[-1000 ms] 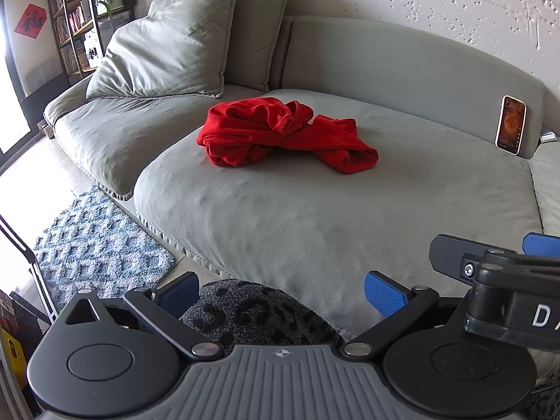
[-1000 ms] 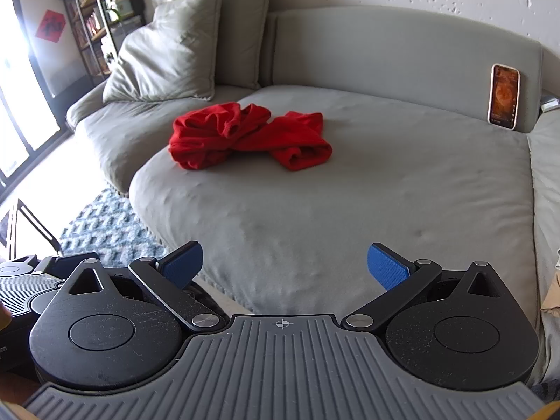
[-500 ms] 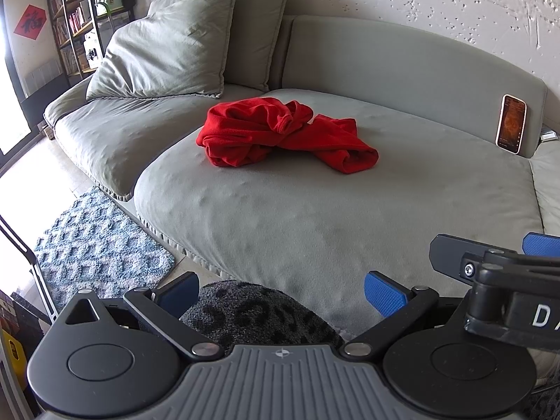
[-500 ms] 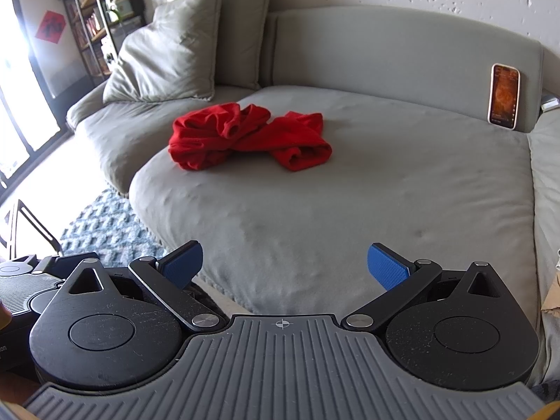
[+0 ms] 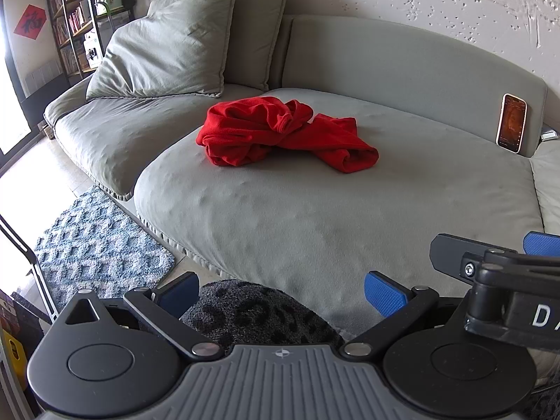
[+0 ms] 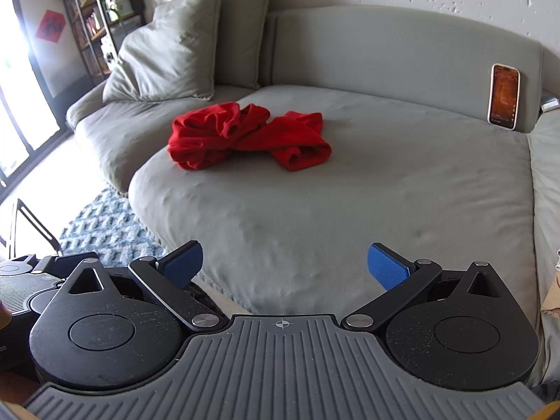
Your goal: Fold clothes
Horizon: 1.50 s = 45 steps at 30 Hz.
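Red and crumpled, the fleece garment (image 5: pixel 280 133) lies bunched on the far middle of the grey sofa cushion (image 5: pixel 385 203). Near its front edge, left gripper (image 5: pixel 281 292) and right gripper (image 6: pixel 285 266) hover spread wide, holding nothing.

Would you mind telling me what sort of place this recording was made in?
Most likely a home living room: a large grey sofa with loose cushions, a bookshelf full of books by the window, and a blue rug on the floor. A crumpled red garment lies on the sofa.
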{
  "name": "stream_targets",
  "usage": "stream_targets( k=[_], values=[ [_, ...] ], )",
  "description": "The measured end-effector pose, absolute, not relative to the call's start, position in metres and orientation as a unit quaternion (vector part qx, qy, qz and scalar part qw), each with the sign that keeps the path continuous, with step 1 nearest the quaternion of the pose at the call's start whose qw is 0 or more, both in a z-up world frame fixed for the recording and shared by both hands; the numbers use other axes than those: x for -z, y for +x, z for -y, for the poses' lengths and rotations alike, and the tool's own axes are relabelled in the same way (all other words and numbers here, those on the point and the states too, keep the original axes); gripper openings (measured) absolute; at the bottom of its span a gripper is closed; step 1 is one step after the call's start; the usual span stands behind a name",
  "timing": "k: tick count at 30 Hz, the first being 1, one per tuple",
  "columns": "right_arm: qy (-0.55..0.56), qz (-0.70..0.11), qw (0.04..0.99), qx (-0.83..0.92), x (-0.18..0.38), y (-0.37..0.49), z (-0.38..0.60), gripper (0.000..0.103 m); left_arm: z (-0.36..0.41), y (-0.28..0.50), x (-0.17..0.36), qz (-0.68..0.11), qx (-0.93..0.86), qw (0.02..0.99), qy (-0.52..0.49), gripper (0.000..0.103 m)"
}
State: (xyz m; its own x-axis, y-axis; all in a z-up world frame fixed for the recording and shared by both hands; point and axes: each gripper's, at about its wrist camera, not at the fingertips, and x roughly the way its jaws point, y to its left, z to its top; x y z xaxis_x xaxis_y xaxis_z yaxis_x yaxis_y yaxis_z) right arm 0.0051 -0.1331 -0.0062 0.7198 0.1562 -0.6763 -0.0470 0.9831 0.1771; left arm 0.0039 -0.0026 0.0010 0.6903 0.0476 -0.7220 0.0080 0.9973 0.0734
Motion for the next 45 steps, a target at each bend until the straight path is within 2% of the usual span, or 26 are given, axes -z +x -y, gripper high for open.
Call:
stream_targets(
  k=[15,24,29,31,35,37,40,43,45],
  values=[
    [0.072,-0.369,0.925,-0.054,0.008,0.016,0.134,0.103,0.0,0.019,0.001,-0.386,-0.016,0.922,0.035,0.102],
    [0.085,-0.334,0.937,-0.045,0.009,0.068,0.159,0.103,-0.049,0.096,-0.009,-0.351,-0.079,0.933,0.006,0.102],
    [0.13,-0.311,0.939,-0.063,0.027,0.115,0.172,0.102,-0.059,0.151,-0.004,-0.339,-0.037,0.94,-0.015,0.097],
    [0.146,-0.314,0.935,-0.079,0.039,0.141,0.176,0.098,-0.057,0.169,0.0,-0.342,-0.015,0.939,-0.018,0.097],
    [0.17,-0.355,0.916,-0.084,0.074,0.205,0.183,0.079,-0.052,0.204,0.01,-0.33,-0.017,0.944,-0.019,0.097],
    [0.212,-0.375,0.898,-0.085,0.095,0.239,0.191,0.073,-0.054,0.222,0.018,-0.331,-0.022,0.943,-0.027,0.097],
    [0.269,-0.393,0.877,-0.058,0.128,0.285,0.201,0.073,-0.055,0.243,0.03,-0.338,-0.025,0.94,-0.046,0.097],
    [0.309,-0.413,0.856,-0.03,0.163,0.322,0.205,0.08,-0.057,0.249,0.036,-0.334,-0.025,0.939,-0.071,0.097],
    [0.326,-0.418,0.847,-0.035,0.18,0.337,0.202,0.075,-0.056,0.249,0.036,-0.33,-0.025,0.94,-0.08,0.097]
  ],
)
